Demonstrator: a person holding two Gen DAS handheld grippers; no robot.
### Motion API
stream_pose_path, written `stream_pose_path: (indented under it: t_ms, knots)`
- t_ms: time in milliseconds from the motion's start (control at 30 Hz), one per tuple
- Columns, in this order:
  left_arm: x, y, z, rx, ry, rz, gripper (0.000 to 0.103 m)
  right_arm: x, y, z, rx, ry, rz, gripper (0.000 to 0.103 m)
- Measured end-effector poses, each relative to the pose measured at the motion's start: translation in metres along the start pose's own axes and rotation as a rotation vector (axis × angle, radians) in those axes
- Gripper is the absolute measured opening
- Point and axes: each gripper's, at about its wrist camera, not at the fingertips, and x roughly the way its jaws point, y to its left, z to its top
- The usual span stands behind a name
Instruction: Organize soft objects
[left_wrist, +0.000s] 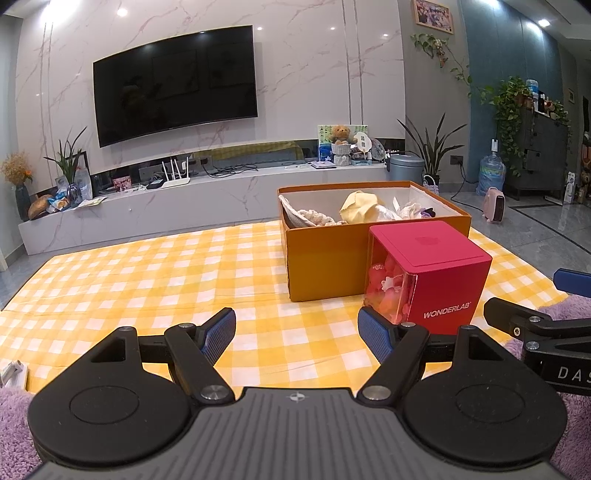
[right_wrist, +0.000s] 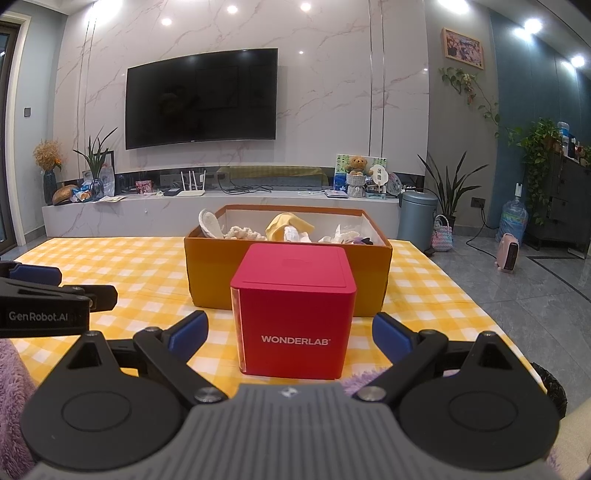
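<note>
An orange cardboard box (left_wrist: 325, 266) (right_wrist: 218, 273) stands on the yellow checked cloth (left_wrist: 147, 288) (right_wrist: 122, 266), holding several soft pieces: a yellow cloth (left_wrist: 360, 206) (right_wrist: 288, 223), white knitted items (left_wrist: 314, 218) (right_wrist: 242, 233) and pale fabric (right_wrist: 341, 234). A red WONDERLAB cube (left_wrist: 439, 273) (right_wrist: 295, 314) with a clear side stands in front of the box. My left gripper (left_wrist: 297, 332) is open over bare cloth, left of the cube. My right gripper (right_wrist: 290, 334) is open, its blue pads apart on either side of the cube's near face, not touching it.
Purple fluffy fabric (left_wrist: 14, 413) (right_wrist: 11, 376) lies at the near edge under both grippers. Behind the cloth runs a low marble TV bench (left_wrist: 207, 199) with a wall TV (left_wrist: 173, 83). A grey bin (right_wrist: 417, 218), a pink heater (right_wrist: 508, 253) and a water jug (right_wrist: 513, 218) stand on the tiled floor to the right.
</note>
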Motion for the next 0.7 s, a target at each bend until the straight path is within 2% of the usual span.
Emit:
stream_pose_path:
  t_ms: [567,700]
  knots:
    - [-0.0039,-0.0038,0.0015,-0.008,0.012,-0.008,0.089,-0.0003,0.0002,0.0001,0.000,0.001,0.000,0.094]
    - [-0.0034,-0.0048,0.0023,-0.012,0.024,-0.005,0.092,0.0000,0.0003,-0.0003,-0.001,0.003,0.000,0.094]
